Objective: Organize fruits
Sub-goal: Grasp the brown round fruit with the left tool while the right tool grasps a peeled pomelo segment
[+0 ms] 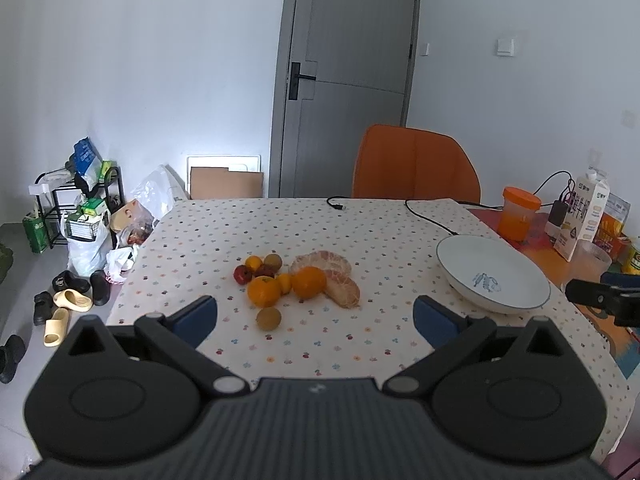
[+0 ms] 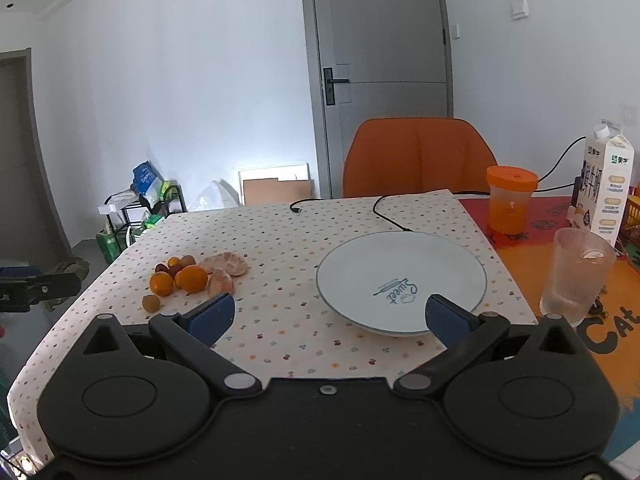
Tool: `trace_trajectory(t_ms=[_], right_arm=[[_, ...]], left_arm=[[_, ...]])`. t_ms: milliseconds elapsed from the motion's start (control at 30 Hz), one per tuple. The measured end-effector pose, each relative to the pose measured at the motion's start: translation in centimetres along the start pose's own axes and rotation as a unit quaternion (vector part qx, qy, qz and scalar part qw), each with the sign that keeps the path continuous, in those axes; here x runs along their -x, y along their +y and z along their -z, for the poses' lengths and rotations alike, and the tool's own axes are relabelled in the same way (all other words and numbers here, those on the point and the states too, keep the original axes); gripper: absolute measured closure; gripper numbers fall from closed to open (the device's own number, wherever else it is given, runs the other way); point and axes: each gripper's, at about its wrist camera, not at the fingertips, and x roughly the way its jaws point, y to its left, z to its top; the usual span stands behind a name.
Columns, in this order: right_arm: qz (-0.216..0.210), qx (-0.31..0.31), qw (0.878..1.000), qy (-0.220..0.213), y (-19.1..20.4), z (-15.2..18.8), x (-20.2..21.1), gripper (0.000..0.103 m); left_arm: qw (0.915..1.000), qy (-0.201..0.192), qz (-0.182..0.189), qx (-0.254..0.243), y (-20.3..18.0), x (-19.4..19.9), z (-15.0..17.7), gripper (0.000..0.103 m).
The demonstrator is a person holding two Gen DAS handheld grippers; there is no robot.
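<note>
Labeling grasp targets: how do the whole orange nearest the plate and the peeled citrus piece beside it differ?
The whole orange is round with smooth, bright orange skin; the peeled citrus piece is a curved wedge, paler and pinkish, with its pith showing. The orange stands taller, while the piece lies low and long on the tablecloth. Both lie in the same fruit cluster, touching or nearly so, outside the plate, with neither claw on them.

The plate (image 2: 400,276) reads "Sweet"; the orange mat (image 2: 612,332) shows "Cat"; the milk carton's (image 2: 608,192) print is perhaps Chinese.
</note>
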Motion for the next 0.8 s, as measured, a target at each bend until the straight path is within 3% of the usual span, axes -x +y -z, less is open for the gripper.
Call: trace_trajectory(t_ms=[367,800], right_arm=[[-0.016,0.001,1.0,-0.008,0.7,-0.8,-0.8,0.0],[0.015,0.011,1.0,0.003,1.7,-0.6,-3.6,0.0]], left_arm=[[0.9999,-0.012,0.002,-0.001,0.5,-0.7,-0.6,0.0],[0.9998,-0.004,0.006,0.017,1.6,-3.5,-0.3,0.0]])
